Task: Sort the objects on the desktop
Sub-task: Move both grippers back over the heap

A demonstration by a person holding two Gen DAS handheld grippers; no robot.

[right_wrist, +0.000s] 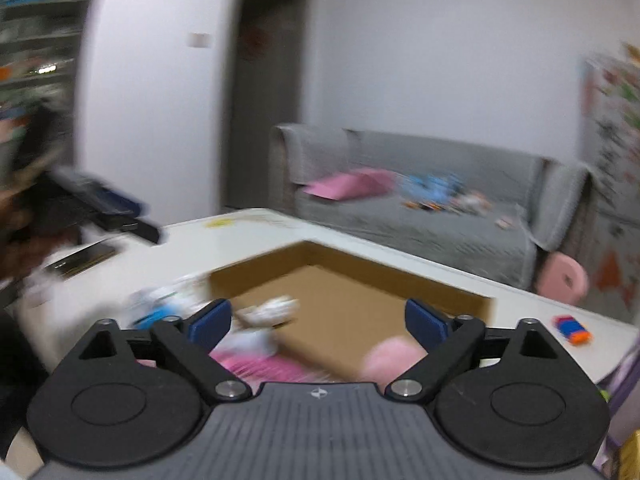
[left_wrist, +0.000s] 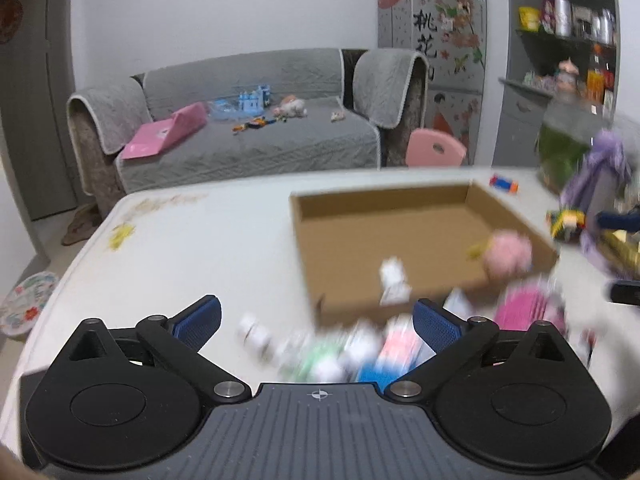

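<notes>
A shallow cardboard box point(left_wrist: 380, 232) lies on the white table point(left_wrist: 200, 248). Inside it are a fluffy pink ball point(left_wrist: 508, 258) and a small white figure point(left_wrist: 394, 280). My left gripper point(left_wrist: 316, 312) is open above the table just in front of the box, with nothing between its blue pads. Below it lies a blurred heap of small white, green, pink and blue items point(left_wrist: 340, 352). My right gripper point(right_wrist: 318, 314) is open over the near corner of the box point(right_wrist: 340, 280), holding nothing. Under it show the pink ball point(right_wrist: 394, 354), the white figure point(right_wrist: 272, 310) and a pink striped item point(right_wrist: 260, 364).
An orange and blue toy point(left_wrist: 504, 184) lies on the table beyond the box. A purple doll point(left_wrist: 600, 184) and other clutter stand at the right. A dark flat object point(right_wrist: 80, 258) lies on the table's left. A grey sofa point(left_wrist: 260, 140) and pink chair point(left_wrist: 436, 148) stand behind.
</notes>
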